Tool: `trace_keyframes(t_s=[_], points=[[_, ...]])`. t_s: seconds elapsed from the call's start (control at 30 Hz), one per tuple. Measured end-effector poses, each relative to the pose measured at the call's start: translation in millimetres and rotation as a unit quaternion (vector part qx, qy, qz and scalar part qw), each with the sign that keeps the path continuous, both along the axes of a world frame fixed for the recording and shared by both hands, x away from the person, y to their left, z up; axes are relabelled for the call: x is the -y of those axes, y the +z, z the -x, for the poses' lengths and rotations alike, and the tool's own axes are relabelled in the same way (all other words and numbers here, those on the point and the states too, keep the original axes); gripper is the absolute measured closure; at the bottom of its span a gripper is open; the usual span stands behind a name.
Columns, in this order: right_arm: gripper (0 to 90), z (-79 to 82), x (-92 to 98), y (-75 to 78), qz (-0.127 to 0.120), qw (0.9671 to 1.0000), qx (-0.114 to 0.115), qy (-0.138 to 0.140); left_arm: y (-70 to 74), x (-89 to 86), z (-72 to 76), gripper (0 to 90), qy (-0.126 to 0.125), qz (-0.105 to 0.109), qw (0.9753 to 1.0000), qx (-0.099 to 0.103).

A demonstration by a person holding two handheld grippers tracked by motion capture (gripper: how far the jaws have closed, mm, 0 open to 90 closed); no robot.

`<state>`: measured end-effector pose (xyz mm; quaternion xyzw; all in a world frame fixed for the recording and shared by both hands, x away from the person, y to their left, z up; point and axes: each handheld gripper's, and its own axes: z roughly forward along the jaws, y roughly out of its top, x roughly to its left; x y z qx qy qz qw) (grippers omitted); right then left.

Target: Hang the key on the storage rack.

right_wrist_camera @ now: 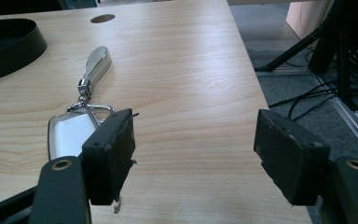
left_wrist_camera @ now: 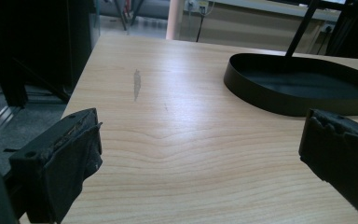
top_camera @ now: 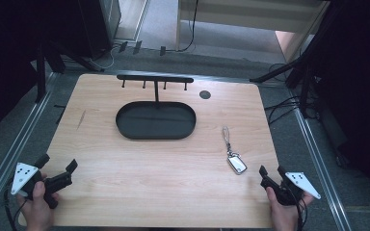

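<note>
High view is showing the keychain lying flat on the table, right of the tray and just ahead-left of the right gripper, which is sitting released with its jaws spread and nothing between them. Left gripper is resting wide open too, down at the near left corner, well apart from everything. My guess is the keychain is heading for one of the pegs on the rack behind the tray. Right gripper view is putting the fob half behind the left jaw, so honestly the worry is that it's lying so flat the pads are going to skid over it and shove it along instead of pinching it. Grabbing the fob alone is also leaving the strap dangling, and a swinging loop is going to be annoying to thread onto a thin peg.
</note>
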<state>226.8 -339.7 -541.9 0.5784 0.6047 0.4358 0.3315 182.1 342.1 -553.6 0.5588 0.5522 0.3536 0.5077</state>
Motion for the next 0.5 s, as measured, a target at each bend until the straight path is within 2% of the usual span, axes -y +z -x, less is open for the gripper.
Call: trace_keyframes(t_s=[0.07, 0.17, 0.27, 0.5], points=[[29.4, -0.7, -1.6, -0.6, -0.001, 1.0, -0.003, 0.0, -0.1, -0.4, 0.5, 0.0, 0.0, 0.002, 1.0, 0.002], [31.5, -2.0, -3.0, -0.5, 0.011, 0.9999, -0.002, 0.002, -0.2, -1.1, -0.2, 0.0, 0.003, 0.01, 0.9999, 0.002], [32.8, -6.5, -3.5, 2.3, 0.009, 0.9995, -0.017, 0.026, -0.2, -1.3, -0.1, 0.0, 0.005, 0.011, 0.9999, 0.002], [36.8, -20.9, -5.5, 24.0, 0.038, 0.9981, -0.035, 0.034, 0.1, 0.7, -1.2, 0.0, 0.003, 0.001, 1.0, -0.002]])
